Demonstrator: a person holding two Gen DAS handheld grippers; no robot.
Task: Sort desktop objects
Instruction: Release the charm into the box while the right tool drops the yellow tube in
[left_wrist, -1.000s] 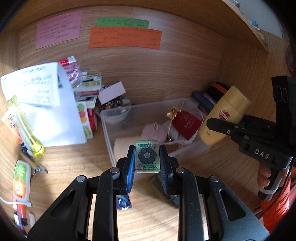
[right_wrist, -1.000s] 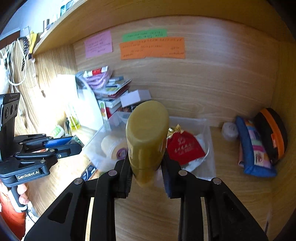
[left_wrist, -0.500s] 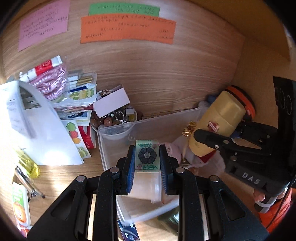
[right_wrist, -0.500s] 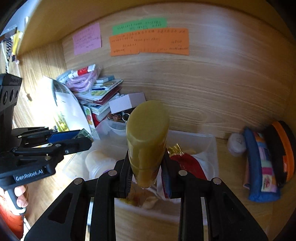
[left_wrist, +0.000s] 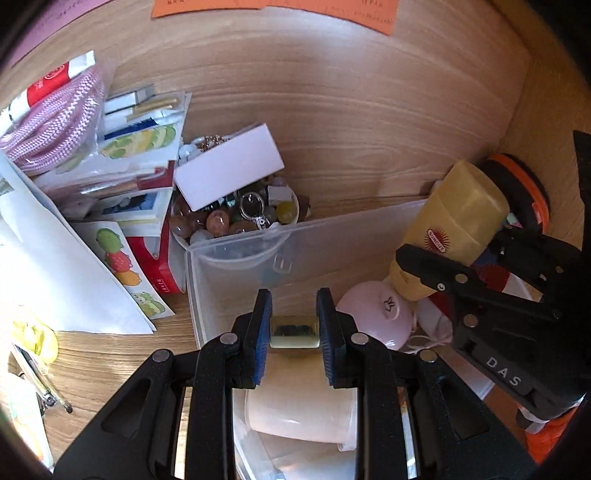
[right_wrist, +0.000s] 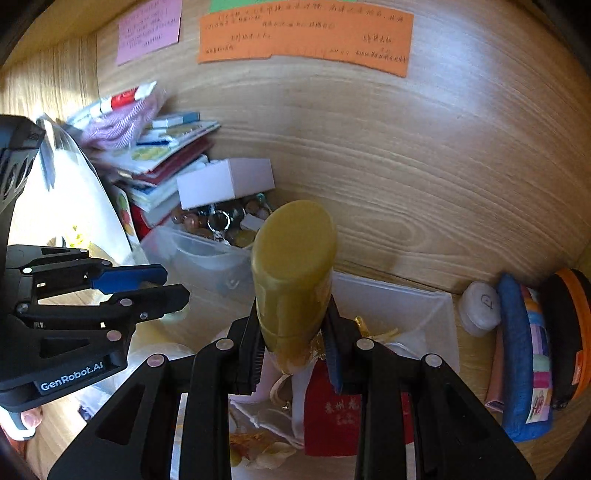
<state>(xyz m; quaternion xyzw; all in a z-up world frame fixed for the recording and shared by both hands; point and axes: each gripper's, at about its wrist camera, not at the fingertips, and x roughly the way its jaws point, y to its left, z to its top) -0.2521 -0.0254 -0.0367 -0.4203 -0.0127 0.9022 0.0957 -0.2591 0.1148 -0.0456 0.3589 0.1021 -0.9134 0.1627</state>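
Note:
My left gripper (left_wrist: 294, 325) is shut on a small green patterned tile (left_wrist: 294, 331), held over the left end of a clear plastic bin (left_wrist: 236, 258). My right gripper (right_wrist: 295, 332) is shut on a yellow bottle (right_wrist: 293, 273), held over the same bin (right_wrist: 424, 306); the bottle also shows in the left wrist view (left_wrist: 450, 229). In the bin lie a pale tape roll (left_wrist: 303, 406), a pink round case (left_wrist: 373, 314) and a red pouch (right_wrist: 332, 417). The left gripper shows in the right wrist view (right_wrist: 147, 286).
A bowl of beads and keyrings (left_wrist: 236, 218) with a white box (left_wrist: 229, 170) on top stands behind the bin. Stacked booklets (left_wrist: 140, 147) and white paper (left_wrist: 55, 266) lie left. A blue pouch (right_wrist: 524, 354), an orange-rimmed case (right_wrist: 569, 332) and a white disc (right_wrist: 480, 306) lie right.
Both grippers have moved forward toward the back wall and down over the bin, each still holding its object. The tile now shows edge-on.

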